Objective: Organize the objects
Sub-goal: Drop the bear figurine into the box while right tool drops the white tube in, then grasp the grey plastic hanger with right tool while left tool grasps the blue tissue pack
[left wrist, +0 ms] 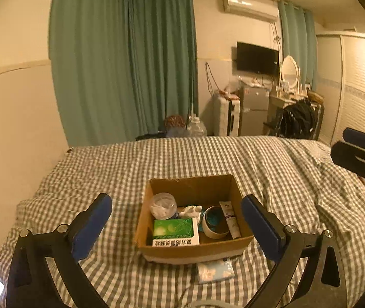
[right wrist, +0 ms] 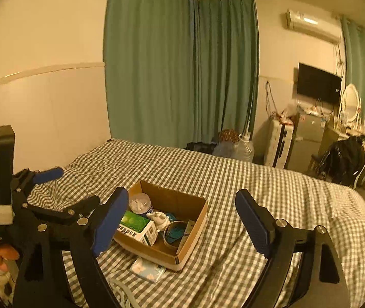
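Bedroom, green curtains [left wrist: 121, 64], checked bed [left wrist: 272, 169] as the work surface. Cardboard box [left wrist: 192, 252] sits on the bed near the front, open top. Inside: clear jar [left wrist: 162, 205] at back left, green carton [left wrist: 174, 232] at front left, small white figure [left wrist: 190, 211] in the middle, round tin [left wrist: 214, 222] with teal inside, white tube [left wrist: 230, 219] lying along the right wall. Tissue pack [left wrist: 214, 270] lies on the bed just in front of the box, touching or almost touching its front wall; it is outside the box.

Left gripper [left wrist: 176, 228] spread wide, holding nothing, hovering above and in front of the box, which shows between its fingers. Right gripper [right wrist: 182, 220] also spread, nothing in it, off to the right of the box and apart from it; in the left view its tips show at the far right edge.

Progress, judged: most items already boxed, looks nearly done. Only the tissue pack appears left to go in. No other loose items visible on the bed. Room for it seems to remain at the back of the box. Pack is flat and soft, sits low on the cover, so a grasp may catch fabric.
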Available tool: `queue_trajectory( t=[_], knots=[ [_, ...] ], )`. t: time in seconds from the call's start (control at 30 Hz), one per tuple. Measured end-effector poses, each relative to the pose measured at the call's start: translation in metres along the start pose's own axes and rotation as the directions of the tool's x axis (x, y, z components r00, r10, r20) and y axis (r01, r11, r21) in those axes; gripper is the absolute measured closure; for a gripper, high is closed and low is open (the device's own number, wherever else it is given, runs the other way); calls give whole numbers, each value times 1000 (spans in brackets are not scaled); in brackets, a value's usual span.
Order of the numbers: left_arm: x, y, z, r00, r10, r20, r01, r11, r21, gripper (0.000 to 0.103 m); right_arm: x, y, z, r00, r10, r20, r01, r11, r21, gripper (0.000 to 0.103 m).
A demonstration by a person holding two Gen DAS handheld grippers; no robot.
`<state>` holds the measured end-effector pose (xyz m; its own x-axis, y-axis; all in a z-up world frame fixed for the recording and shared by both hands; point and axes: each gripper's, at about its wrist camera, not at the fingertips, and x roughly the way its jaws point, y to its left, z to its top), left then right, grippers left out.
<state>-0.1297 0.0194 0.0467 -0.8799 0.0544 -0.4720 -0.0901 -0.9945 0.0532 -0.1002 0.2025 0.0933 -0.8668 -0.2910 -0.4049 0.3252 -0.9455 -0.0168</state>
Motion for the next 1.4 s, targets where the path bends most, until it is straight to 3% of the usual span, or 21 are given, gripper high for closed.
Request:
queue_trajectory(
  t=[0.17,0.33,0.6,0.77,0.93,1.1,1.27,1.33,1.4],
  knots=[
    [-40,3,-16,999,23,31,-24,1000,16,0,-40,16,-9,1000,-1,27,1,1000,-5,9],
    [-53,16,-39,999,39,13,-38,999,-17,0,-57,31,-33,999,-22,40,23,999,-24,0],
    [-41,50,-106,996,86,-38,-89,992,-87,0,-10,52,-100,996,-47,-80,43,998,-51,0],
    [-20,60,-148,988,105,-117,-118,987,-113,0,37,70,-139,986,-11,-167,-5,995,-95,0],
    [11,56,-178,976,82,-203,-109,986,-128,0,77,89,-174,958,71,-278,-105,989,-108,0],
    [31,42,-196,962,137,-236,-145,989,-16,0,115,101,-215,900,138,-413,-192,977,-92,0],
    [40,51,-201,952,122,-279,-141,989,-47,0,141,114,-242,839,198,-508,-268,961,-68,0],
    [43,55,-201,950,113,-290,-139,988,-72,0,144,122,-250,835,165,-525,-261,959,-114,5],
    [42,57,-201,948,111,-297,-143,986,-87,0,141,126,-255,844,125,-521,-248,953,-173,14]
  ],
)
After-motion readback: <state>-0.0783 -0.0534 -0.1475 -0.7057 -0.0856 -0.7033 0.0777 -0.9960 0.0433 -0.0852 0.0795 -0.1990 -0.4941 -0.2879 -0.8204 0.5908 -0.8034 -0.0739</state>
